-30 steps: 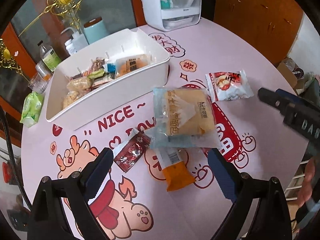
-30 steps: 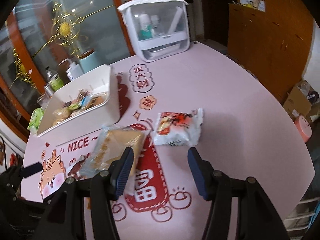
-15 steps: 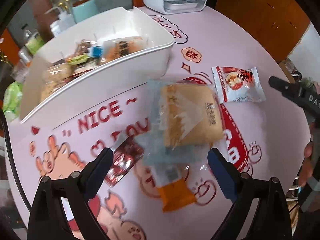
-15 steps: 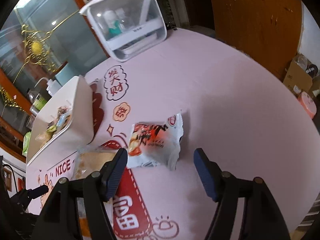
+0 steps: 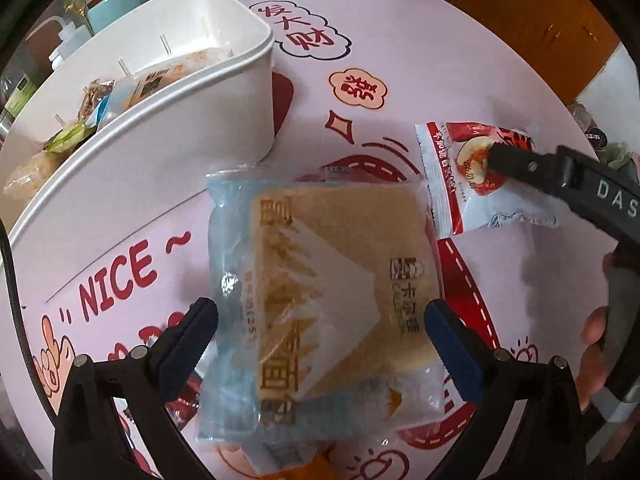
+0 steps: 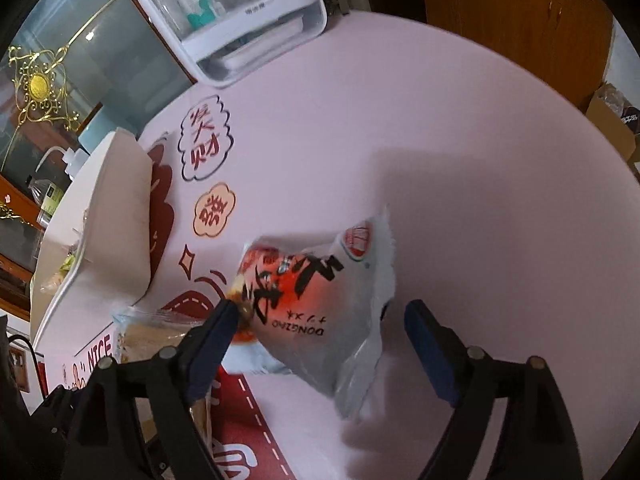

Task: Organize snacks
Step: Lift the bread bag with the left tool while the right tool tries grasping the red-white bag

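Item 1, my left gripper (image 5: 320, 320): jaws spread wide, one finger either side of the bread pack (image 5: 320, 292), neither pad touching it that I can see. Nothing held.

Item 2, bread pack: clear wrapper, tan slice inside, flat on the pink table (image 5: 460, 60). Its far edge sits just short of the white bin (image 5: 168, 140) wall; its near edge overlaps an orange pack (image 5: 300, 470) at the bottom of the left view, mostly hidden. A red wrapper (image 5: 186, 400) pokes out beside my left finger.

Item 3, my right gripper (image 6: 316, 328): jaws apart, straddling the red-white snack pack (image 6: 320, 304). Left fingertip is at the pack's corner, poss. touching, hard to tell w/ the blur. Right finger stands clear of it. Not clamped.

Item 4, red-white snack pack: on the table just right of the bread pack, one end looks lifted or puffed up in the right view.

Item 5, white bin: open top, snacks already inside at its left end; right end shows bare floor.

Item 6, clear-lidded box (image 6: 236, 20): far table edge, well apart from the packs.

Room: open pink table to the right of and beyond the snack pack, out to the rim. Tight on the left btw. bread pack and bin wall.
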{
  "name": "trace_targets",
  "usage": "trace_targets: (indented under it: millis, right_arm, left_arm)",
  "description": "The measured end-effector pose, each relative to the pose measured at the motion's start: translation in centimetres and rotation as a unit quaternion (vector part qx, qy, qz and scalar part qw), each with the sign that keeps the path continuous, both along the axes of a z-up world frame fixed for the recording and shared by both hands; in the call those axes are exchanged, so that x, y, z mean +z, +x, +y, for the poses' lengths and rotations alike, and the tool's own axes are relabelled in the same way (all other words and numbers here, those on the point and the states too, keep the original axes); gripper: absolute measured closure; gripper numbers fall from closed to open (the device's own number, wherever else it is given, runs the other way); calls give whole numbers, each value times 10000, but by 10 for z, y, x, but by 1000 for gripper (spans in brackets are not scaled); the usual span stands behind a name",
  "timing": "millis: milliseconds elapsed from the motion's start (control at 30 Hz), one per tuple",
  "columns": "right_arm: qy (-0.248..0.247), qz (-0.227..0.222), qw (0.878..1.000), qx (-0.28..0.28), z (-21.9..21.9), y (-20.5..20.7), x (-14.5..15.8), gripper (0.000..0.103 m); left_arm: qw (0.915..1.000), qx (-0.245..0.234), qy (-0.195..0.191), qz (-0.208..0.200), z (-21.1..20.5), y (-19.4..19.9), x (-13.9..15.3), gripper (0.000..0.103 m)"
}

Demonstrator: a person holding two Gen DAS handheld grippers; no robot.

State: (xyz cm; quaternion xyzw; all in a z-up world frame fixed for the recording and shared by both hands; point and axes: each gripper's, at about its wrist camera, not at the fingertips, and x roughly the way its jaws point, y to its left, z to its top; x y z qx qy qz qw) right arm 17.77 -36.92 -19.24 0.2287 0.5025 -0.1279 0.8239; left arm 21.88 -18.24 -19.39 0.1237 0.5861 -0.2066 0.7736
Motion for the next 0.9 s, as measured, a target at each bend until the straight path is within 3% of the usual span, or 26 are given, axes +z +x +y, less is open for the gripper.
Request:
trace_targets:
  millis: [233, 333, 433, 500, 533, 567, 633, 733, 900]
  right_arm:
    - [-423, 185, 9989, 126, 18, 11, -9, 17]
    - [-572, 185, 9981, 165, 25, 14, -8, 28]
    - [-625, 162, 9976, 234, 30, 14, -5, 54]
    - [-859, 279, 9958, 165, 31, 16, -5, 74]
    - [-885, 296, 9955, 181, 30, 16, -5, 80]
    - [-866, 277, 9957, 198, 28, 15, -5, 96]
    - [-692, 240, 9971, 226, 25, 13, -5, 96]
    - [-846, 198, 9959, 235, 26, 9, -3, 103]
    - [-970, -17, 9945, 392, 33, 1, 3, 103]
  left_arm:
    - [9999, 29, -114, -12, 0, 1, -3, 0]
    - [9999, 116, -78, -24, 0, 3, -4, 0]
    - [9998, 109, 84, -126, -10, -3, -3, 0]
    - [9989, -9, 402, -257, -21, -8, -6, 0]
    - [9977, -60, 589, -320, -26, -10, -9, 0]
    - [9958, -140, 806, -417, -31, -13, -12, 1]
    - [9940, -173, 925, -555, -37, -17, -11, 0]
    - [9959, -13, 797, -439, -34, -13, -10, 0]
    - [9962, -43, 721, -480, -26, -16, -11, 1]
